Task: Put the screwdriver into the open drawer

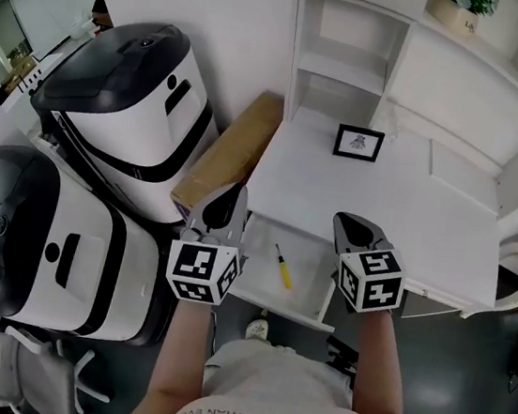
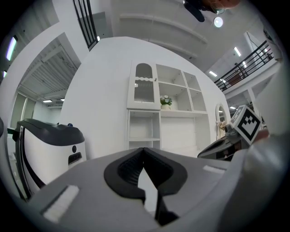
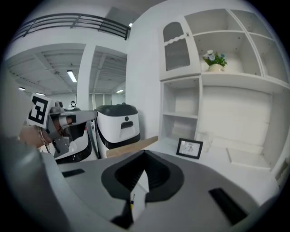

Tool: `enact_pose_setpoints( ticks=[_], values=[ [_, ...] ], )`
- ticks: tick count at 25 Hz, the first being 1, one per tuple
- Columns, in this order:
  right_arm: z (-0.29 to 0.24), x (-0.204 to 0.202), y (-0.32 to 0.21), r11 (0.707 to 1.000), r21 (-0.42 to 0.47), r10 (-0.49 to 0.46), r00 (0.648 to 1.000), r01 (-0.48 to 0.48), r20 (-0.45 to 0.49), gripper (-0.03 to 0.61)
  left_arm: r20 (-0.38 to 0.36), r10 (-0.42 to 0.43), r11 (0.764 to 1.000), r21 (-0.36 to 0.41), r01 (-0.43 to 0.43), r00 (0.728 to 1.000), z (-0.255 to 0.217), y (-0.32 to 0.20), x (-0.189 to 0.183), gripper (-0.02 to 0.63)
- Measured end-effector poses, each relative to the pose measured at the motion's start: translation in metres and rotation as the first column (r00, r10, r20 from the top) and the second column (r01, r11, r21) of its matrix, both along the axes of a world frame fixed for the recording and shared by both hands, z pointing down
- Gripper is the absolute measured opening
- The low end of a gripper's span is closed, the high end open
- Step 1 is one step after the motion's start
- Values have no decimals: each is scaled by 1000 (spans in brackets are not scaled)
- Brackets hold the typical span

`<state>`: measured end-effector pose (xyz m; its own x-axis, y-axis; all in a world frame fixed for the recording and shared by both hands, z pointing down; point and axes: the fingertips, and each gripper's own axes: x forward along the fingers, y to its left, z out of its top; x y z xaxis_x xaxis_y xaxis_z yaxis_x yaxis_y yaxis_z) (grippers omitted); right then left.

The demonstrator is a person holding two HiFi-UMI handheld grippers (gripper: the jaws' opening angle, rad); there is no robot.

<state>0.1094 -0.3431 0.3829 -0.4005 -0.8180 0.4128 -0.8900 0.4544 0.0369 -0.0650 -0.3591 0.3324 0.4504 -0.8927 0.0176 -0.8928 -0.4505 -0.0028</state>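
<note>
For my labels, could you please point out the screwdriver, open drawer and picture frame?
screwdriver (image 1: 283, 273): head view, yellow handle.
open drawer (image 1: 308, 263): head view, bare floor.
picture frame (image 1: 358, 142): head view, printed centre.

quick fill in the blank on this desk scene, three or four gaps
1. The screwdriver lies inside the open ____.
2. Its handle is ____ in colour.
3. The picture frame on the desk has a ____ border.
4. The jaws of the right gripper are ____, holding nothing.

Missing words: drawer; yellow; black; shut
</note>
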Motion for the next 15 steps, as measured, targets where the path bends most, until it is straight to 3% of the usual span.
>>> enact_pose_setpoints(
  ticks=[9, 15],
  values=[
    [-83, 17, 6, 975, 223, 10, 998, -23, 60, 6, -3, -3, 992, 126, 4, 1000, -51, 1, 0, 9],
    [-131, 25, 17, 935, 352, 15, 996, -44, 86, 6, 4, -9, 975, 224, 8, 1000, -91, 6, 1, 9]
  ],
)
